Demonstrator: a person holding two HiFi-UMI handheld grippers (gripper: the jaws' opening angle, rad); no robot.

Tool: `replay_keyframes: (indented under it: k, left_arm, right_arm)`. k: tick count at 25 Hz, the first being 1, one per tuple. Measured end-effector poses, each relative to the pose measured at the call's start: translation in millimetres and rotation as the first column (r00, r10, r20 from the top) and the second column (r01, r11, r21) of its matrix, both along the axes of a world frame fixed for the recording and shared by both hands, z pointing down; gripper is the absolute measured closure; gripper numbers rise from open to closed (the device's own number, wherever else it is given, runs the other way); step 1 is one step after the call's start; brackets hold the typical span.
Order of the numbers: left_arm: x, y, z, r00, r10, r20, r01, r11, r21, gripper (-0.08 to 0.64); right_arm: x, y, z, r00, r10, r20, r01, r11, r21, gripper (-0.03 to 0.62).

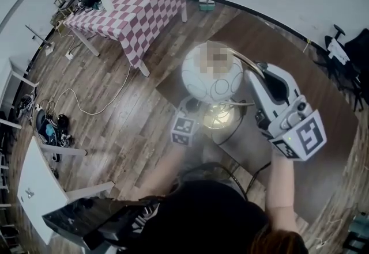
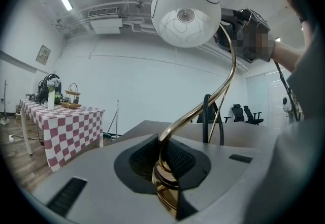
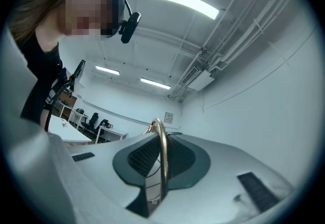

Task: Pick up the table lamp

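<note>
The table lamp has a white globe shade [image 1: 212,74], a curved gold stem [image 1: 245,60] and a gold base [image 1: 220,116]. It hangs above the dark brown tabletop [image 1: 311,91], held by both grippers. In the left gripper view, my left gripper [image 2: 163,159] is shut on the lower stem [image 2: 223,91] just above the base, with the globe [image 2: 185,13] high overhead. My right gripper [image 1: 253,77] is shut on the upper bend of the stem beside the globe. In the right gripper view, the gold stem [image 3: 161,139] runs between that gripper's [image 3: 161,164] dark pads.
A table with a red-and-white checked cloth [image 1: 135,8] stands at the back left with a basket and flowers on it. A white desk [image 1: 34,189] and floor cables [image 1: 49,126] lie to the left. Office chairs [image 1: 346,51] stand at the right.
</note>
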State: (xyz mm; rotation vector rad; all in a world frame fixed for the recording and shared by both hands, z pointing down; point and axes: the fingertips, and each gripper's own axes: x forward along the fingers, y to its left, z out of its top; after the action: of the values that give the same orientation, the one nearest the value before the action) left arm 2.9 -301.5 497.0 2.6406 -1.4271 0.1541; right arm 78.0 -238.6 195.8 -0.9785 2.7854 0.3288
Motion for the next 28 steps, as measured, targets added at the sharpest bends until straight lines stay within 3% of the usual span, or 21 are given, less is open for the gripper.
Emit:
replay_keyframes:
  k: [17, 28]
  left_arm:
    - [-9, 55, -15, 0.997, -0.068, -0.021, 0.068, 0.997, -0.024, 0.529]
    - [-20, 71, -23, 0.999, -0.052, -0.016, 0.051, 0.998, -0.048, 0.529]
  right_arm:
    - [-3, 53, -14, 0.999, -0.034, 0.017, 0.035, 0.999, -0.016, 0.552]
    - [-15, 66, -23, 0.999, -0.023, 0.030, 0.024, 0.999, -0.026, 0.552]
